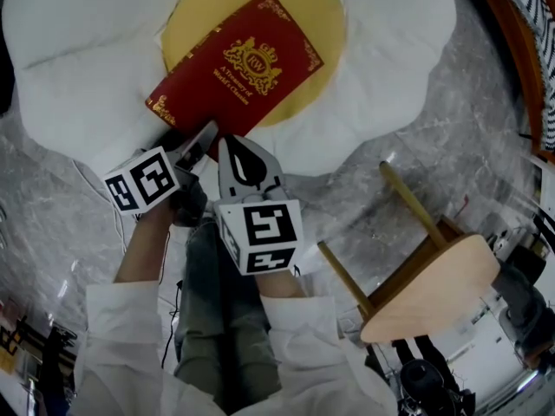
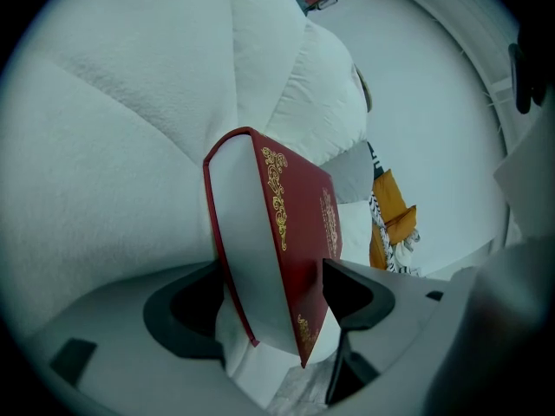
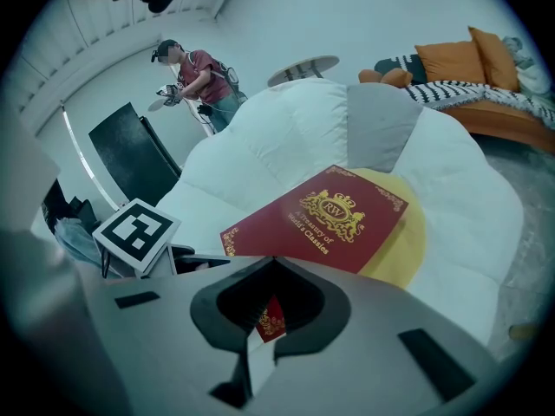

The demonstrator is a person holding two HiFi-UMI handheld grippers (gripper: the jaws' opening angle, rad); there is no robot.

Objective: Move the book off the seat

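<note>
Book (image 1: 234, 63) looks stiff and slick: your right gripper (image 3: 270, 263) pinches its corner at the cushion's (image 1: 78, 50) near edge, left gripper (image 2: 273, 271) gapes wide astride that same end, so clamp there.

Soft, even light; strong fisheye warping, dark vignetted corners.

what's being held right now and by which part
Nothing clearly gripped. The red book lies on the cushion, its near corner between the open jaws of the left gripper; the right gripper is shut at its edge.
</note>
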